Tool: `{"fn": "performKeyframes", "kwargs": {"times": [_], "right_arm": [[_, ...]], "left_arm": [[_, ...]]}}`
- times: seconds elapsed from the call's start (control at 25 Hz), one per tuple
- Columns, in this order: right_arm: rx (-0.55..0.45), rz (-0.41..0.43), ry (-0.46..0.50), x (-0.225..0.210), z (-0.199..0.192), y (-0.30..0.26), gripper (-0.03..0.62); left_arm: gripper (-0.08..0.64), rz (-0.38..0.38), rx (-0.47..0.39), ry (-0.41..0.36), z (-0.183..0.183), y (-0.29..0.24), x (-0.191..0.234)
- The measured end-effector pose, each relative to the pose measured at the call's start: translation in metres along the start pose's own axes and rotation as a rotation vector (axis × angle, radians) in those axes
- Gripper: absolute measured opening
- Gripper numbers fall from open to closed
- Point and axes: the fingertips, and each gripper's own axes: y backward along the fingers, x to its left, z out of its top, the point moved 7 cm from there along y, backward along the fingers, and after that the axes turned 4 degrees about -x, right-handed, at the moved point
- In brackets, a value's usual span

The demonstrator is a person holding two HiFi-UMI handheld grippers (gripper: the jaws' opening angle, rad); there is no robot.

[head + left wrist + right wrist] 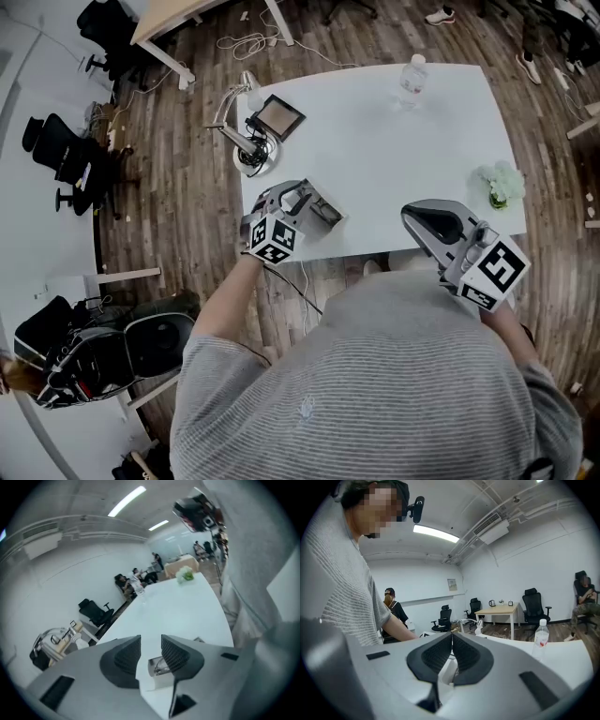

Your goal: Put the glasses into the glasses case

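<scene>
A white, open glasses case (158, 676) sits at the white desk's (394, 159) near-left edge, below the left gripper (151, 645), whose jaws are spread and empty. The right gripper (451, 639) is closed on nothing. A clear plastic bottle (412, 75) stands at the far edge.

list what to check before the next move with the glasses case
1. Thin-framed glasses inside the pale, open rectangular glasses case: ok.
2. Glasses fully seated: cannot tell.
3. Case lid shut: not ok, it is open.
4. Left gripper jaws apart, nothing between them: ok.
5. Right gripper jaws together, empty: ok.
</scene>
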Motion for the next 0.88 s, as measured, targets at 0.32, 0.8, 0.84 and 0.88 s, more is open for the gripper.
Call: {"fn": "performKeyframes", "kwargs": {"times": [0.32, 0.8, 0.84, 0.88], "right_arm": [[-0.005, 0.048, 0.004, 0.006, 0.002, -0.007, 0.015], [0.006, 0.088, 0.0, 0.014, -0.001, -0.009, 0.015], [0.008, 0.093, -0.001, 0.014, -0.002, -0.008, 0.015], [0.01, 0.099, -0.002, 0.014, -0.001, -0.008, 0.015]], "left_arm": [[0.138, 0.182, -0.246, 0.449, 0.026, 0.037, -0.001], [0.115, 0.248, -0.5, 0.821, 0.069, 0.093, -0.054], [0.109, 0.257, -0.506, 0.838, 0.073, 0.096, -0.061], [0.106, 0.266, -0.511, 0.853, 0.078, 0.099, -0.067]]}}
